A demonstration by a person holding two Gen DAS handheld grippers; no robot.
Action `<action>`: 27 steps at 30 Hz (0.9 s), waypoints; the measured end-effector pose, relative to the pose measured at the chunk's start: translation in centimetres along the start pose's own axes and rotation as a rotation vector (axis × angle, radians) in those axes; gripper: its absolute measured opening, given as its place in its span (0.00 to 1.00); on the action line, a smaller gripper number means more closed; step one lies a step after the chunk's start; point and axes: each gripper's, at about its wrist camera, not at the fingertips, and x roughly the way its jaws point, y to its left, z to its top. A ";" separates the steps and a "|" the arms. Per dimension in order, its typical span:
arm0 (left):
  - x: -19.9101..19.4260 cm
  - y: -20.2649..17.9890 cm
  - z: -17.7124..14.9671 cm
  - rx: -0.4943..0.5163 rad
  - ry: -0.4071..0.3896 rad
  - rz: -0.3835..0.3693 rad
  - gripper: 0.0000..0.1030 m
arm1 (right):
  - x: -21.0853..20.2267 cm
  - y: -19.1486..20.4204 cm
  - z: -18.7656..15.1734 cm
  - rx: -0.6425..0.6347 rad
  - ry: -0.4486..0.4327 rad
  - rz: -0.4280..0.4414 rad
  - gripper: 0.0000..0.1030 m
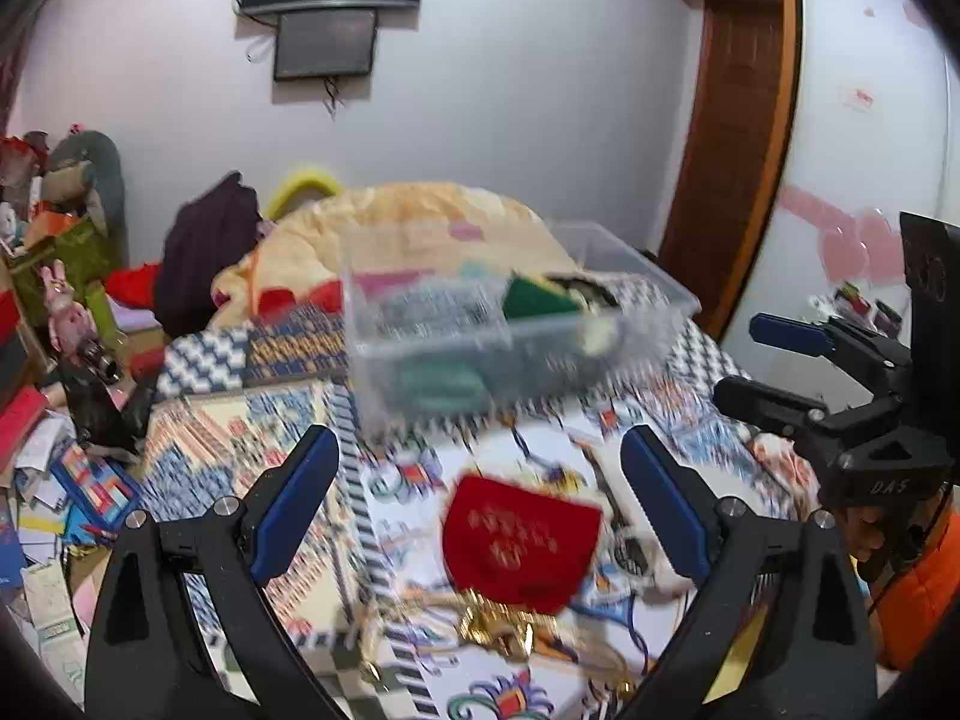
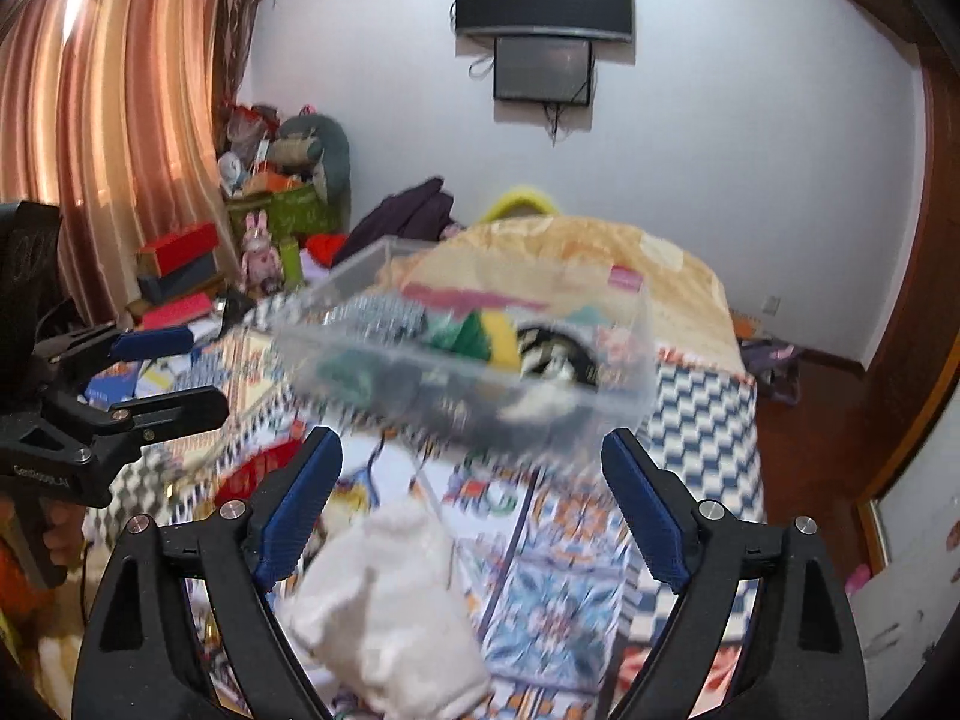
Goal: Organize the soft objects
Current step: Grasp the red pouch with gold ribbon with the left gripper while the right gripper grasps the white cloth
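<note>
A clear plastic bin (image 1: 510, 324) (image 2: 468, 360) holding several soft items stands on the patterned bedspread (image 1: 228, 438). A red velvet pouch (image 1: 521, 540) with gold print lies in front of it, between the fingers of my open left gripper (image 1: 480, 510), which hovers above it. A white cloth (image 2: 384, 606) lies below and between the fingers of my open right gripper (image 2: 471, 516). The right gripper also shows at the right in the left wrist view (image 1: 774, 360), and the left gripper shows at the left in the right wrist view (image 2: 168, 372). The pouch shows partly in the right wrist view (image 2: 258, 468).
A yellow folded quilt (image 1: 420, 222) lies behind the bin. Gold tassels (image 1: 498, 630) lie near the pouch. Boxes, papers and toys (image 1: 60, 360) clutter the floor left of the bed. A wooden door frame (image 1: 732, 150) stands on the right.
</note>
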 end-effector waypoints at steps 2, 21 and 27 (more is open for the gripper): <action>0.2 -0.3 -0.9 0.006 0.013 -0.011 0.93 | 0.1 0.3 -1.0 0.001 0.021 0.002 0.84; 3.0 -0.9 -5.6 0.001 0.117 -0.030 0.57 | 2.0 0.9 -6.6 0.104 0.166 0.140 0.59; 3.0 -1.0 -5.8 -0.007 0.119 -0.059 0.48 | 1.6 0.9 -6.7 0.109 0.150 0.158 0.33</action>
